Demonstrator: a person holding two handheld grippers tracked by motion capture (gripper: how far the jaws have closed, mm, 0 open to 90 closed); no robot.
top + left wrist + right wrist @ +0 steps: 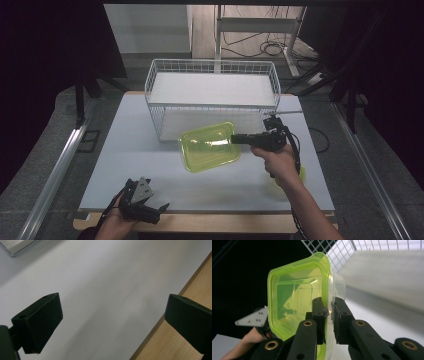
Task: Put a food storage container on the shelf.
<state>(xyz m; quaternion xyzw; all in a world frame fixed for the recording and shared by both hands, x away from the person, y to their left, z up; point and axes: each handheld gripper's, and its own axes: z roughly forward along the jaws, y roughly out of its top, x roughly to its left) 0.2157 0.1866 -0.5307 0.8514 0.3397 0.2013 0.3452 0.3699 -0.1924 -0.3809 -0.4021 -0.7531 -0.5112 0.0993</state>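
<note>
1. Container (209, 146): translucent yellow-green plastic, rounded-rectangular, tilted at the surface (125, 165) centre, before the white wire basket (212, 90) at 12 o'clock.
2. Right hand-held gripper (235, 139): black, level, pointing toward 9 o'clock, jaws clamped on the container's rim.
3. Left hand-held gripper (159, 210): 7 o'clock edge, jaws spread wide, holding nothing.

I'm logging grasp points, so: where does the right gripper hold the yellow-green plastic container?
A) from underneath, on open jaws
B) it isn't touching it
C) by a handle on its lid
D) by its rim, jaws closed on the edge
D: in the right gripper view the right gripper has its jaws pinched on the rim of the yellow-green plastic container.
</note>
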